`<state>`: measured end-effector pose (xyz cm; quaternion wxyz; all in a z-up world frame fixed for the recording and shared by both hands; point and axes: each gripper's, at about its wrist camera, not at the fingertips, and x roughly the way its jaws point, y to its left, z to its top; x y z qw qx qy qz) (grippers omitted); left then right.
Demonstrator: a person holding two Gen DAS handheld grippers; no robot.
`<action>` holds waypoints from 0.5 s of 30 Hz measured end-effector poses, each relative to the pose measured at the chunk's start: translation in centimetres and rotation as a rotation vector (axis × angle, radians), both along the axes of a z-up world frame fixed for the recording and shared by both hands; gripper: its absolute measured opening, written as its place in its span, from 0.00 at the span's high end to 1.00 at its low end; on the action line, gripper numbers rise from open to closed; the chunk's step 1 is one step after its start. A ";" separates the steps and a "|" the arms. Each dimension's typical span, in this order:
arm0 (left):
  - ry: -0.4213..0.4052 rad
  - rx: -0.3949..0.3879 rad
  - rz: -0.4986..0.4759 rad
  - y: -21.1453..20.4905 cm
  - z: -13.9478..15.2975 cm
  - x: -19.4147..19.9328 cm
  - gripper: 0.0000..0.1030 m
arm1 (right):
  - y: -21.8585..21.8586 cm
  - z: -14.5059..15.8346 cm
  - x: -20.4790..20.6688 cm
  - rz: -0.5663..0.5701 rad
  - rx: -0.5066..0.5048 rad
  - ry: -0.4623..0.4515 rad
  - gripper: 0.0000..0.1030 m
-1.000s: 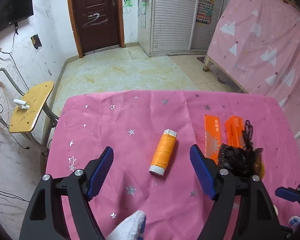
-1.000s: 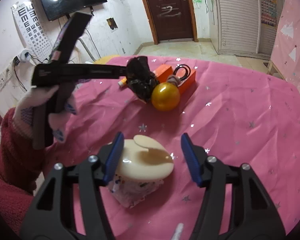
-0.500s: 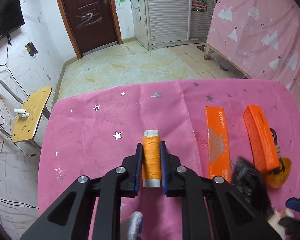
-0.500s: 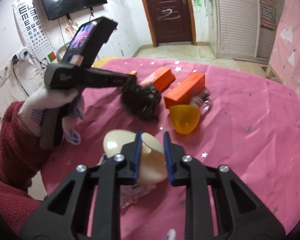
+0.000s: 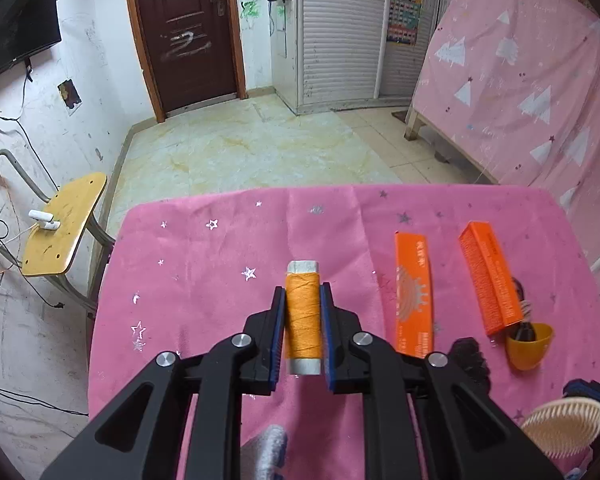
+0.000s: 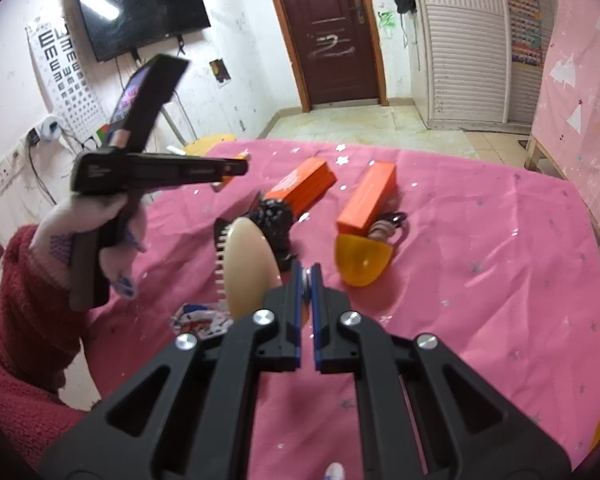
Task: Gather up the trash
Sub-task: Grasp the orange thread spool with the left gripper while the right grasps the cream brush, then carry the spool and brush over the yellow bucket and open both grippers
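My left gripper (image 5: 302, 300) is shut on an orange thread spool (image 5: 302, 322) with white ends, held above the pink tablecloth (image 5: 204, 280). My right gripper (image 6: 307, 274) is shut on the handle of a cream hairbrush (image 6: 246, 268), lifted and tilted on edge with its bristles facing left; the brush also shows in the left wrist view (image 5: 562, 430). A crumpled printed wrapper (image 6: 198, 320) lies on the cloth below the brush. The left gripper shows in the right wrist view (image 6: 236, 168), held by a gloved hand.
Two orange boxes (image 5: 414, 300) (image 5: 490, 276) lie on the cloth. A crumpled black bag (image 6: 274, 220) sits by the near box. An orange half-shell cup (image 6: 362, 260) rests by the other box with a hair tie. A wooden chair (image 5: 64, 228) stands left of the table.
Both grippers closed: the left on the thread spool and lifted it, the right on the hairbrush, raising it off the wrapper and tipping it on edge.
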<state>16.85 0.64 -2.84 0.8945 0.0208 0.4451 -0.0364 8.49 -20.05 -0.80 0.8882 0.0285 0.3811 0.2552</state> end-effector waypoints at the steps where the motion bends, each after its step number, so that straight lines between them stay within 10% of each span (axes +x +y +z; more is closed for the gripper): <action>1: -0.007 -0.002 -0.003 0.1 0.3 -0.2 0.92 | -0.4 0.1 0.0 -0.004 0.005 -0.003 0.97; 15: -0.099 -0.040 -0.134 -6.6 6.0 -3.1 0.92 | -8.0 1.9 -0.7 -0.161 0.075 -0.076 0.97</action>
